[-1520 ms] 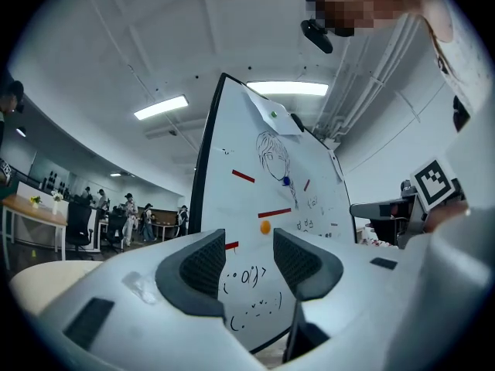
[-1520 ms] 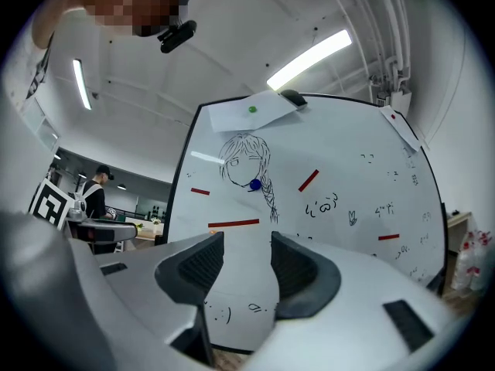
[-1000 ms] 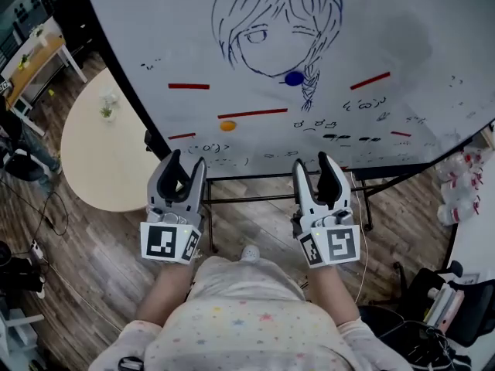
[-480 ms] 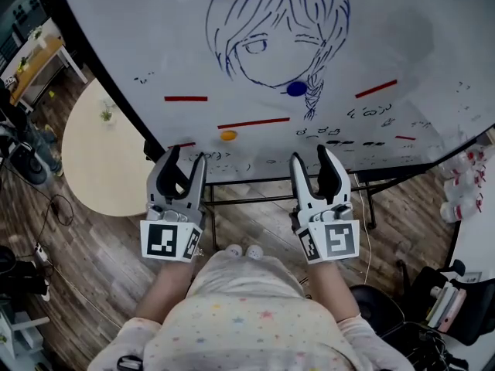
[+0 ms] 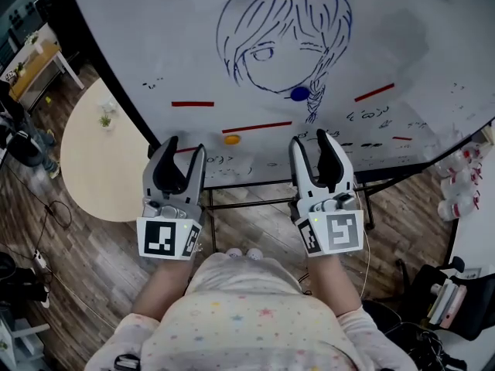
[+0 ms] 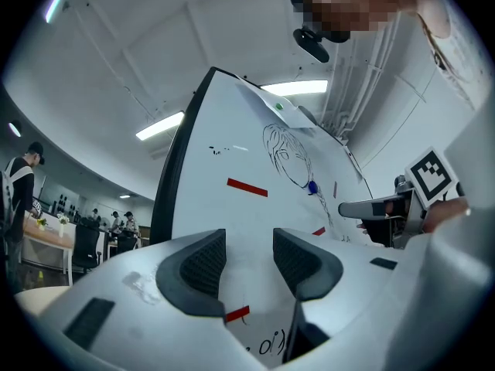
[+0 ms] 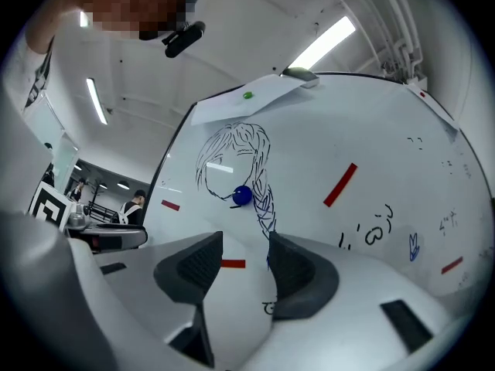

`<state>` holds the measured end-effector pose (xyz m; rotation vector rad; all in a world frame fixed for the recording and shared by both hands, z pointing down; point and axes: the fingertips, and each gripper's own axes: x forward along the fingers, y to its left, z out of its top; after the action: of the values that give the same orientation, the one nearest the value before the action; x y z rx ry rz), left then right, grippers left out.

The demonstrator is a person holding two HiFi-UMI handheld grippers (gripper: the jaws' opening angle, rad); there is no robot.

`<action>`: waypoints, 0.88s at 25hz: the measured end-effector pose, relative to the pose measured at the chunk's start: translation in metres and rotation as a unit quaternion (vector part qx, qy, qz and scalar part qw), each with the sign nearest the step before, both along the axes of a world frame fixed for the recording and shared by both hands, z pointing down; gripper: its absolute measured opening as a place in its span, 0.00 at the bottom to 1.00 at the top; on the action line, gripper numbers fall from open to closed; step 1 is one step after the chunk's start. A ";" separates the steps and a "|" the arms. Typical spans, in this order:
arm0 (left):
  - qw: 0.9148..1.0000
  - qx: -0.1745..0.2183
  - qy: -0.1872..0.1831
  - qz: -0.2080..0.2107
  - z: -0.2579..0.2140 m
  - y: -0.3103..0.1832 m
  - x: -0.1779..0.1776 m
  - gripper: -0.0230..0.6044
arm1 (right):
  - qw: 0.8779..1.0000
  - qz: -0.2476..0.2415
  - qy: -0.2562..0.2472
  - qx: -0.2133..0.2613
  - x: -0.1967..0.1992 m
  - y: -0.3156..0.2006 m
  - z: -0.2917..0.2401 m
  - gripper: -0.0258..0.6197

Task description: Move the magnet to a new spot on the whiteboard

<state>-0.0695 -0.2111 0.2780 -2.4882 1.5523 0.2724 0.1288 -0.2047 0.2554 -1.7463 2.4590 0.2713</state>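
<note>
Blue magnet (image 5: 299, 93) sticks to the whiteboard (image 5: 433, 29) at the chin of a pen drawing of a head (image 5: 282, 41), just beside its braid. An orange magnet (image 5: 231, 139) sits lower and to the left, under the middle one of three red strips (image 5: 256, 127). Small scribbles run along the board's lower edge.

Both tongs are held below the board, well short of either magnet. The left tongs (image 5: 186, 147) stand open with nothing between them, and the left gripper view looks through the gap at bare board and a red strip. The right tongs (image 5: 309, 139) are open and empty too. In the right gripper view the blue magnet (image 7: 241, 195) shows above the gap. Nothing lies between the tongs and the magnets.

A round table (image 5: 93, 168) stands on the wooden floor (image 5: 255, 222) to the left of the board.

Compared with half a second ago, both tongs have risen slightly toward the board's lower edge, and the right tips now overlap it in the head view. Both magnets keep their places beside the drawing and the strips.
</note>
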 end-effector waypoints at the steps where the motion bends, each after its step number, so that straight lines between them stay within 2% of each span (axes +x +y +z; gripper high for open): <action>1: 1.000 0.004 0.000 0.000 -0.003 0.000 0.000 0.31 | 1.000 0.000 0.001 0.002 -0.001 -0.001 -0.004 0.33; 22: 0.998 0.063 -0.001 -0.019 -0.051 0.004 -0.007 0.31 | 0.999 -0.002 0.010 0.045 -0.009 -0.013 -0.047 0.29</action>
<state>-0.0766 -0.2069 0.2273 -2.3604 1.5317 0.3505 0.1200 -0.2180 0.2088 -1.7104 2.4239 0.3952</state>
